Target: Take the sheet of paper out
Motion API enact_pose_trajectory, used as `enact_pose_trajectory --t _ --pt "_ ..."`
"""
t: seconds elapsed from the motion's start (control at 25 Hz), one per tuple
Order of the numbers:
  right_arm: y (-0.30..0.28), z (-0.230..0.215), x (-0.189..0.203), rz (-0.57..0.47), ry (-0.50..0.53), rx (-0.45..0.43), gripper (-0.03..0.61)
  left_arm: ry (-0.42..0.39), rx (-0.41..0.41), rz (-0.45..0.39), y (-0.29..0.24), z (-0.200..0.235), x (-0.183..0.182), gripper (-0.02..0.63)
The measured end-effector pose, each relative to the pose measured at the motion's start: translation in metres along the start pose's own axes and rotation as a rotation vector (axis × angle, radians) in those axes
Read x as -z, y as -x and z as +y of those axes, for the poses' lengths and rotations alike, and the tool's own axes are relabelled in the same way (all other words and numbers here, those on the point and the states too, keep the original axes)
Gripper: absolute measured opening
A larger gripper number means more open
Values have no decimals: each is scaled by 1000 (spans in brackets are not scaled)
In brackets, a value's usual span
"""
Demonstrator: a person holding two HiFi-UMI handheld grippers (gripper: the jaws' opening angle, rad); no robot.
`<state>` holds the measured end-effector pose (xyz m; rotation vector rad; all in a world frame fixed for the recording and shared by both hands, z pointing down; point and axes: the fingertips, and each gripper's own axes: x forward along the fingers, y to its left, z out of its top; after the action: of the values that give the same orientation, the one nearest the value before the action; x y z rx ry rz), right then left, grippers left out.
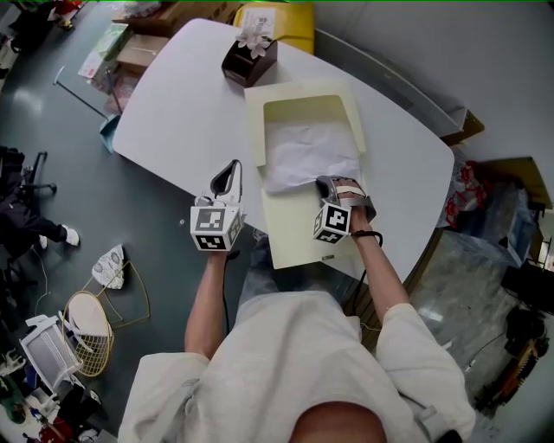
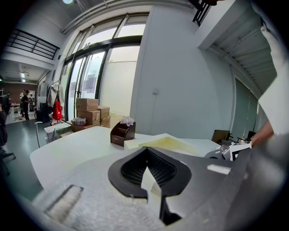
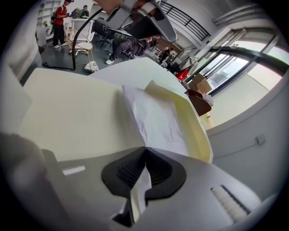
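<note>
A cream envelope (image 1: pixel 303 229) lies open on the white table (image 1: pixel 182 112), its pocket toward the far side. A crumpled white sheet of paper (image 1: pixel 303 156) sticks partly out of the pocket. My right gripper (image 1: pixel 327 183) is shut on the sheet's near edge; in the right gripper view the paper (image 3: pixel 156 119) runs from the closed jaws (image 3: pixel 145 149) back over the envelope (image 3: pixel 76 117). My left gripper (image 1: pixel 232 166) hovers just left of the envelope near the table's front edge, its tips together (image 2: pixel 146 150) with nothing held.
A brown holder with a white tissue (image 1: pixel 249 59) stands beyond the envelope, also in the left gripper view (image 2: pixel 123 133). Cardboard boxes (image 1: pixel 143 48) and a yellow case (image 1: pixel 281 22) sit past the table's far edge. Wire baskets (image 1: pixel 86 333) stand on the floor at left.
</note>
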<state>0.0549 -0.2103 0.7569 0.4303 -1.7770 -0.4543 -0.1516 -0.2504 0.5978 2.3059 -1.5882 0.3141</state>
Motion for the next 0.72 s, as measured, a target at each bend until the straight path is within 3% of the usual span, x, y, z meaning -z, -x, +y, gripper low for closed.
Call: enact_pose_trajectory --t 0.72 --pt "37 52 6 5 -20 -22 -2 3 38 5 0 -18 -2 2"
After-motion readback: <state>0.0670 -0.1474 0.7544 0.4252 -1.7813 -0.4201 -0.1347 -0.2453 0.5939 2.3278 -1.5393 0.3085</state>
